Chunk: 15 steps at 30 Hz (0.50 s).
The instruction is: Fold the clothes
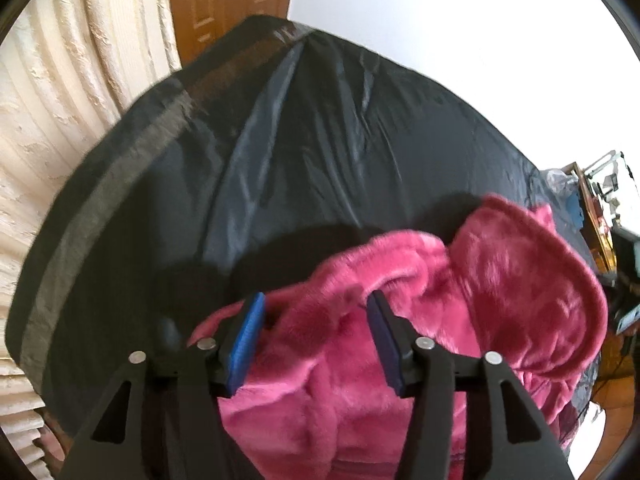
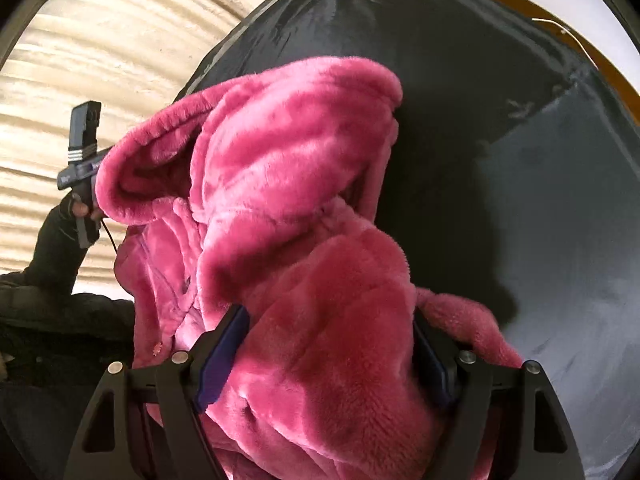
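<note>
Over the counter (image 1: 320, 140), draped in a dark glossy cloth with a grey tape stripe along one edge, find the pink fleece garment (image 1: 400, 320) bunched in a loose heap toward the near side, partly lifted off the surface. From the left wrist view, record the left tool (image 1: 316, 296) angled steeply down above the heap with jaws parted: blue pad faces bare, fleece lying between and below them, not pinched by either pad. From the right wrist view, record the right tool (image 2: 328, 316) clamped on a thick wad of the garment (image 2: 300, 200); see fleece filling the whole gap, bulging over the pads and hiding most of the right-hand one. Note a hood-like rolled rim standing up at the far left of the pile and a small fleece tail spilling past the right finger onto the cloth. Note dark shadow cast on the counter (image 2: 560, 200) just behind the heap. At the left edge of the same view, see the left hand (image 2: 80, 210) in a dark sleeve (image 2: 56, 252) gripping the handle of its tool, fingertips hidden behind the fleece. Beyond the counter, log a cream ribbed curtain (image 1: 60, 120), a wooden door (image 1: 228, 0) and a white wall (image 1: 480, 20).
</note>
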Motion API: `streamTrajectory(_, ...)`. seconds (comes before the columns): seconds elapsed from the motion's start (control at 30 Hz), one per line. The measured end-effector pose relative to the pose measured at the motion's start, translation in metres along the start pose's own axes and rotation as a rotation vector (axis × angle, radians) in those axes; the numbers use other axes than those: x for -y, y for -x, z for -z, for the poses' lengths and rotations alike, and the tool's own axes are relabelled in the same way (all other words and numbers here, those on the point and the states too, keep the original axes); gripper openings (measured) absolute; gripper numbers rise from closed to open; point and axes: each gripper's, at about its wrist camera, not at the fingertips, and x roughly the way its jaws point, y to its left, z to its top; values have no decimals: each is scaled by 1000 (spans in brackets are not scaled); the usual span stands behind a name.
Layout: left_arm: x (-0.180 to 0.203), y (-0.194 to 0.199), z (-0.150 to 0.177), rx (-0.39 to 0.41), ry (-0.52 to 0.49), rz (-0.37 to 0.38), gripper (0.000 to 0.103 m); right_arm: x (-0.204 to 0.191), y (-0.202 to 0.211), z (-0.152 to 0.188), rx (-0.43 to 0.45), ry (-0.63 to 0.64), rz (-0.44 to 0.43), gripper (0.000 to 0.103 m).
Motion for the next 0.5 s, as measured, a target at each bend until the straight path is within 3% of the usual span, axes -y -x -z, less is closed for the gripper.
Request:
streamTrajectory(0.07,-8,6,-8,27,21,4,68,-3,-7,10,31,-66,14,80)
streamTrajectory(0.2,-12,6,-24,53,40,61,71,-10,-21,27,55,-116,37,80)
streamTrajectory(0.3,5,-3,-35,35,-80,126,71,-15,-22,37,101,-158,42,80)
streamTrajectory(0.5,38,-33,-29,-94,-397,218,71,-12,-25,52,138,-226,14,80)
